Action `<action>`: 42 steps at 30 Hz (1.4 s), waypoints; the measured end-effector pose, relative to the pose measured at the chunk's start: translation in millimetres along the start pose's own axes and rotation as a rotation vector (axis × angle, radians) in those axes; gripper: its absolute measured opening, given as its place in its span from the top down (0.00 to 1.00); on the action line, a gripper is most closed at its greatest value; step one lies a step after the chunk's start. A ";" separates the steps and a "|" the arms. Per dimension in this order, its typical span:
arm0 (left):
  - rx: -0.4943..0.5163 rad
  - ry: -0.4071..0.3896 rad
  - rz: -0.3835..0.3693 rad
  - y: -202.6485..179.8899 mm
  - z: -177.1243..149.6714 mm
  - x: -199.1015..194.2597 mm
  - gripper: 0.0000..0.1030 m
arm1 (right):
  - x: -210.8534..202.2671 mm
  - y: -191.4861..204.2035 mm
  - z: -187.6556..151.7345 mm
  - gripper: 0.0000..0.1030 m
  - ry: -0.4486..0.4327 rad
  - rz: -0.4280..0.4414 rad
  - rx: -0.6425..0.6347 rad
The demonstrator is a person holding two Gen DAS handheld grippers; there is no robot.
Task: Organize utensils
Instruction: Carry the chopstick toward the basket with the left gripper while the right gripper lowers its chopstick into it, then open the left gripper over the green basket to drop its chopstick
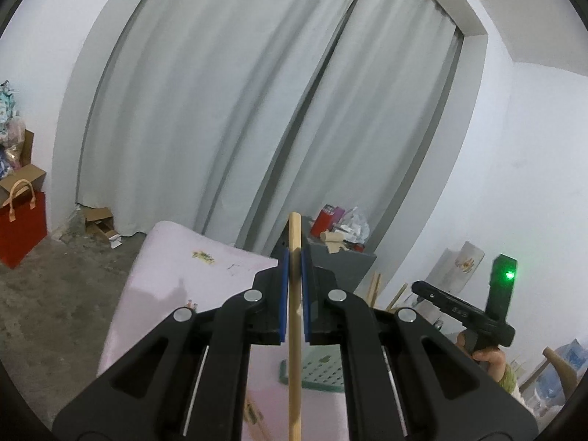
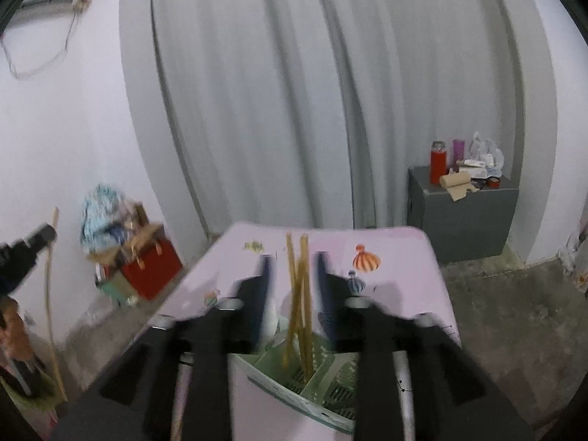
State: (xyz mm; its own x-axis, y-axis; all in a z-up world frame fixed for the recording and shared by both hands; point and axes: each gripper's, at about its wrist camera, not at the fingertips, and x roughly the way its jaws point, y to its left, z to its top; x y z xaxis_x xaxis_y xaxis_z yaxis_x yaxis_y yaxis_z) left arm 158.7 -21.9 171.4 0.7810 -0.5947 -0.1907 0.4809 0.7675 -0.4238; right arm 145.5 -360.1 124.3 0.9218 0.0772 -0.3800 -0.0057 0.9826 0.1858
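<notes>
My left gripper (image 1: 294,261) is shut on a single wooden chopstick (image 1: 294,349) that runs upright between its blue pads, held above the pink table (image 1: 172,275). A green perforated utensil holder (image 1: 323,371) sits on the table just below it. My right gripper (image 2: 292,268) is open above the same green holder (image 2: 330,386), its fingers on either side of several wooden chopsticks (image 2: 299,305) standing in one compartment without touching them. The left gripper with its chopstick (image 2: 49,294) shows at the far left of the right wrist view.
A grey cabinet (image 2: 463,217) with bottles and clutter stands at the back right by the curtain. A red bag (image 1: 22,228) and boxes sit on the floor at the left. The table edge drops to a concrete floor (image 2: 507,316).
</notes>
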 end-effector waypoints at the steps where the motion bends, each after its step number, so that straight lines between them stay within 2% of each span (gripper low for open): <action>1: -0.004 -0.007 -0.010 -3.5 1.3 3.0 0.95 | -7.3 -3.1 1.6 0.64 -0.022 0.001 0.014; 6: -0.013 -0.054 -0.084 -30.0 5.2 29.0 0.95 | -50.6 -16.5 -6.2 0.63 -0.089 0.018 0.091; 13: -0.057 -0.114 -0.158 -82.5 5.0 79.8 0.95 | -83.0 -13.4 -49.2 0.63 -0.072 0.010 0.130; 19: -0.105 -0.188 -0.095 -114.0 -14.3 131.1 0.95 | -92.1 -24.5 -78.9 0.63 -0.029 0.023 0.207; 25: -0.167 -0.231 -0.007 -114.3 -30.6 166.4 0.95 | -97.9 -40.7 -89.9 0.63 -0.016 0.025 0.261; 29: -0.194 -0.262 0.013 -107.0 -27.9 177.3 0.95 | -91.8 -50.1 -93.4 0.63 0.001 0.038 0.283; 35: -0.142 -0.297 0.058 -111.9 -38.8 191.4 0.95 | -75.1 -60.8 -96.4 0.63 0.025 0.051 0.307; 42: -0.093 -0.270 0.098 -113.4 -62.6 202.4 0.95 | -70.6 -66.3 -99.6 0.63 0.040 0.049 0.324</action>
State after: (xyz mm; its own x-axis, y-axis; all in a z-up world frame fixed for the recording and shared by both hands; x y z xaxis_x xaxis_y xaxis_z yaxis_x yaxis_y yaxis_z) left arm 237.3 -244.2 125.4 0.9057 -0.4239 0.0019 0.3688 0.7857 -0.4968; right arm 42.2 -413.8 48.5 0.9077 0.1361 -0.3970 0.0793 0.8732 0.4808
